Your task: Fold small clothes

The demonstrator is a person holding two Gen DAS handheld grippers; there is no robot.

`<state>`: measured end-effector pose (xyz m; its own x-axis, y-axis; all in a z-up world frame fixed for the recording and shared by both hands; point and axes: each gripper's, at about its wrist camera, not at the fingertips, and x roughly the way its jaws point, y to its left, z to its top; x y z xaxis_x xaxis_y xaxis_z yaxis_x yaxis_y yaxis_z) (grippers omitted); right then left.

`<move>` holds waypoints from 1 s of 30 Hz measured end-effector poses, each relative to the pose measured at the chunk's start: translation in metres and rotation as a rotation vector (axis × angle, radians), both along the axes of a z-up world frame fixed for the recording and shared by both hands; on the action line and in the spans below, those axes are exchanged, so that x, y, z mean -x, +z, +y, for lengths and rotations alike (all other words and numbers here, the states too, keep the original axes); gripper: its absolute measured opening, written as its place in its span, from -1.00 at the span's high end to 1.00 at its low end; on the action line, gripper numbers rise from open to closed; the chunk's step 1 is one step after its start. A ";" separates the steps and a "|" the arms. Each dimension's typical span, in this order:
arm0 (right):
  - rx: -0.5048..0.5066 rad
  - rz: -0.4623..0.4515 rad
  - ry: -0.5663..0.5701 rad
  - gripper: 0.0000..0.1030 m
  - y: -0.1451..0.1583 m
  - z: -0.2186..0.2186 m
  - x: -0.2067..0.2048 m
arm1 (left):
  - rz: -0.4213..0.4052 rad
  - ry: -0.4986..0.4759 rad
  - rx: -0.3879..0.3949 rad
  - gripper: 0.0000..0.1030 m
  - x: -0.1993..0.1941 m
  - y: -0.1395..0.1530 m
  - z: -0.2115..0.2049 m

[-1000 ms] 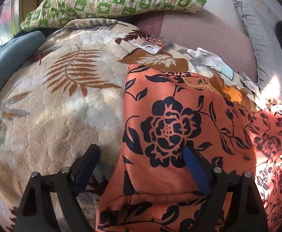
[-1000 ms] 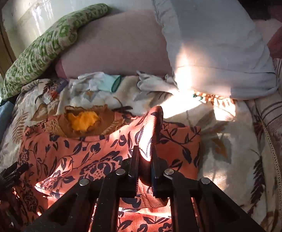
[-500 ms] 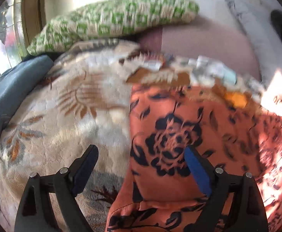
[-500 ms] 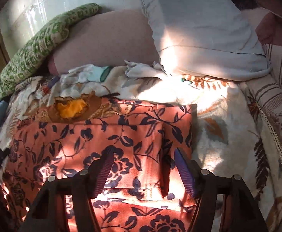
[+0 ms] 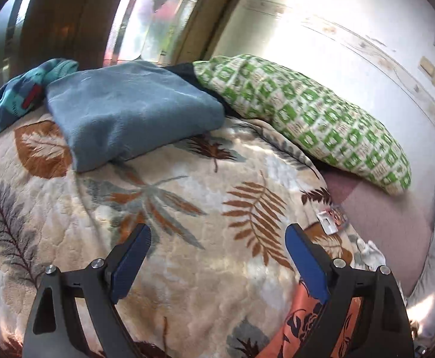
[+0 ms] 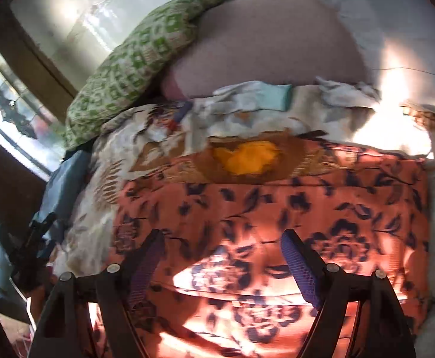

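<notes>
One orange top point(image 6: 271, 214) with dark flowers lies flat on the leaf blanket point(image 5: 187, 197). The right gripper point(image 6: 221, 253) hangs over the top, its jaws opening, nothing between them. The left gripper point(image 5: 217, 247) is spread wide and empty, just beside the top. Past the top sit one green pillow point(image 5: 300, 110) and one blue towel point(image 5: 128, 107).

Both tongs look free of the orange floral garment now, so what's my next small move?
Probably bring the left tongs back to the orange garment: they hang open over bare blanket, while the right tongs, jaws opening and empty, already hover above the folded cloth.
</notes>
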<state>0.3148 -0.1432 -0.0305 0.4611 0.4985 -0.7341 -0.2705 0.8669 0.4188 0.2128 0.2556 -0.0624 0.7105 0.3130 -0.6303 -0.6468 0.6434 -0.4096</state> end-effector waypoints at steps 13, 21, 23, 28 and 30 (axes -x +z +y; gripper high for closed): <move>-0.461 0.304 0.205 -0.68 -0.097 0.197 -0.041 | -0.015 0.089 0.243 -0.78 0.022 -0.015 0.051; -0.495 0.416 0.177 -0.68 -0.124 0.200 0.012 | -0.043 0.104 0.238 -0.78 0.028 -0.008 0.051; -0.498 0.381 0.151 -0.70 -0.117 0.206 0.011 | -0.029 0.097 0.218 -0.78 0.028 -0.007 0.051; -0.554 0.328 0.182 -0.70 -0.087 0.189 0.028 | -0.050 0.140 0.240 -0.78 0.033 -0.008 0.058; -0.526 0.344 0.139 -0.70 -0.101 0.186 0.029 | -0.049 0.124 0.222 -0.78 0.031 -0.006 0.055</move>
<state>0.2858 0.0432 -0.1314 0.1482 0.8704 -0.4695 -0.1399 0.4884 0.8613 0.1818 0.3106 -0.0684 0.7066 0.2575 -0.6592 -0.6912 0.4508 -0.5648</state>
